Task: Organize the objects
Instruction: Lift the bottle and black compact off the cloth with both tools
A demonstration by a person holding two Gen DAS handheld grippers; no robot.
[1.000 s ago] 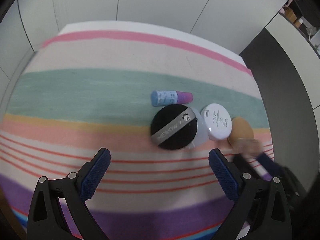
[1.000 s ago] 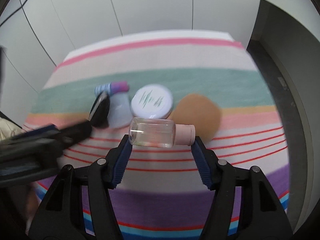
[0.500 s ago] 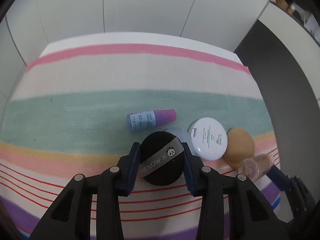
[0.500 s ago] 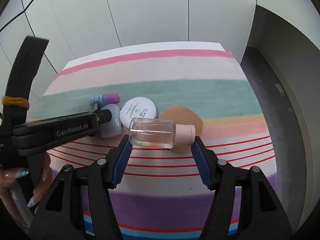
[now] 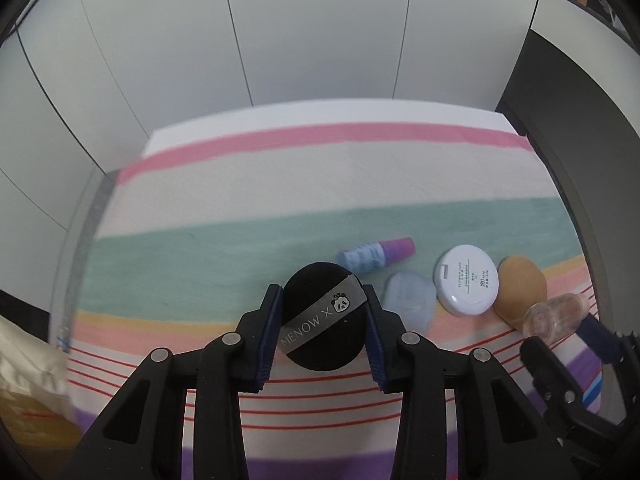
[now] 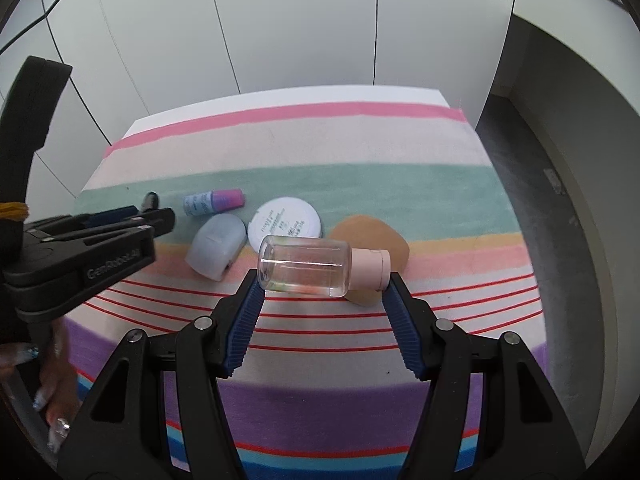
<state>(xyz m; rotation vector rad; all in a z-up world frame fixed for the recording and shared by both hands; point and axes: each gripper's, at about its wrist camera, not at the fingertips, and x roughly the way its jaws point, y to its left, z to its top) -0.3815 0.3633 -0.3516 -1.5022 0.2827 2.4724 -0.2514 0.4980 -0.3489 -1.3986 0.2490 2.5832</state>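
Left gripper (image 5: 325, 318): pinching black powder puff (image 5: 323, 312) edgewise; carry level. Right gripper (image 6: 322, 294): clamping clear bottle (image 6: 316, 266) end-to-end; avoid squeezing harder.

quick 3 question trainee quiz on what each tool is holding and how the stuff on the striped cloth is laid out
1. True or false: the left tool is shut on the round black powder puff with a grey band.
2. What does the right tool grip? A) white round compact B) clear plastic bottle with a pink cap C) tan teardrop sponge
3. Fill in: on the striped cloth, the white round compact lies between the pale blue case and the ____.

Key: 1 true; 2 B, the clear plastic bottle with a pink cap; 3 tan teardrop sponge.
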